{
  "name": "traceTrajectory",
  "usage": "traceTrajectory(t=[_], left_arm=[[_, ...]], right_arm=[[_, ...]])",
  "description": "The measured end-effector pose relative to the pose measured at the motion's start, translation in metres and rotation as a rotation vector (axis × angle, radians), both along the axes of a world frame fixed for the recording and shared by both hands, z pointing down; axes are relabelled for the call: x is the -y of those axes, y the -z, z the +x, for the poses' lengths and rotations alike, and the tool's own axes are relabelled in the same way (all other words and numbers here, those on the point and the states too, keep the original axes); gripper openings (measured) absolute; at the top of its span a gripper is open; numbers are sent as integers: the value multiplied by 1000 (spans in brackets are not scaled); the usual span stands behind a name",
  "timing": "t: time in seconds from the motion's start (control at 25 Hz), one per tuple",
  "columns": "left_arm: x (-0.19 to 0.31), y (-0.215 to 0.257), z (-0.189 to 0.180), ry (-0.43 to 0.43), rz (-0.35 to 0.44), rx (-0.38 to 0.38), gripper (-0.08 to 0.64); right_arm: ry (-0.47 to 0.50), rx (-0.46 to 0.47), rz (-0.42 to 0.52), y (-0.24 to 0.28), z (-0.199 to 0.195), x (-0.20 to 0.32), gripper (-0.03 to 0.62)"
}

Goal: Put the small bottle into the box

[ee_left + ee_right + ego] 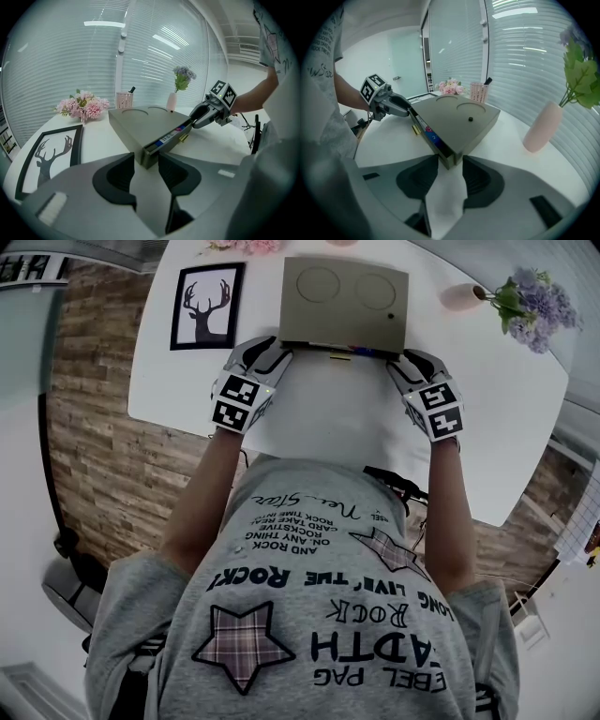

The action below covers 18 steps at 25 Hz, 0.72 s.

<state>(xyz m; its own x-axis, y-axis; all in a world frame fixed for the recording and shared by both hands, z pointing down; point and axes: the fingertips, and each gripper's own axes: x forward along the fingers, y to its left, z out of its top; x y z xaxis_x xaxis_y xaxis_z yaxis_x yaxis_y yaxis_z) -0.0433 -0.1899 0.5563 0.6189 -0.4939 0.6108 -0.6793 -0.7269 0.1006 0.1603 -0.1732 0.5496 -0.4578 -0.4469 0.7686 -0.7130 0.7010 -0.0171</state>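
Box [343, 296] lies flat on the white table [356, 432], its near edge open a crack. A gold latch [183, 137] hangs there, and blue and pink labels [427, 132] show in the slit. Whether those belong to the small bottle I cannot tell. A framed deer picture [206, 306] lies left of the box, pink flowers [83, 105] and a pen cup [124, 99] stand behind it, and a pink vase [461, 296] stands to its right. My left gripper [146, 161] is released, jaws apart either side of the box's near left corner. My right gripper [451, 161] is likewise spread at the near right corner, grasping nothing.
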Motion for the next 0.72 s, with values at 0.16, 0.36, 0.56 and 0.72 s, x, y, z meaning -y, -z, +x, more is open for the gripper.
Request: traceTrajectory(t=[0.16, 0.36, 0.56, 0.72], left_arm=[[7, 1, 1, 9, 7, 5, 149], [11, 2, 2, 7, -1, 7, 136], [13, 1, 3, 34, -9, -8, 126], [12, 1, 2, 41, -8, 0, 120]], right_arm=[[-5, -1, 11, 2, 0, 7, 149], [-22, 3, 16, 2, 0, 12, 149], [-47, 12, 18, 2, 2, 14, 146], [-48, 1, 28, 2, 2, 13, 132]])
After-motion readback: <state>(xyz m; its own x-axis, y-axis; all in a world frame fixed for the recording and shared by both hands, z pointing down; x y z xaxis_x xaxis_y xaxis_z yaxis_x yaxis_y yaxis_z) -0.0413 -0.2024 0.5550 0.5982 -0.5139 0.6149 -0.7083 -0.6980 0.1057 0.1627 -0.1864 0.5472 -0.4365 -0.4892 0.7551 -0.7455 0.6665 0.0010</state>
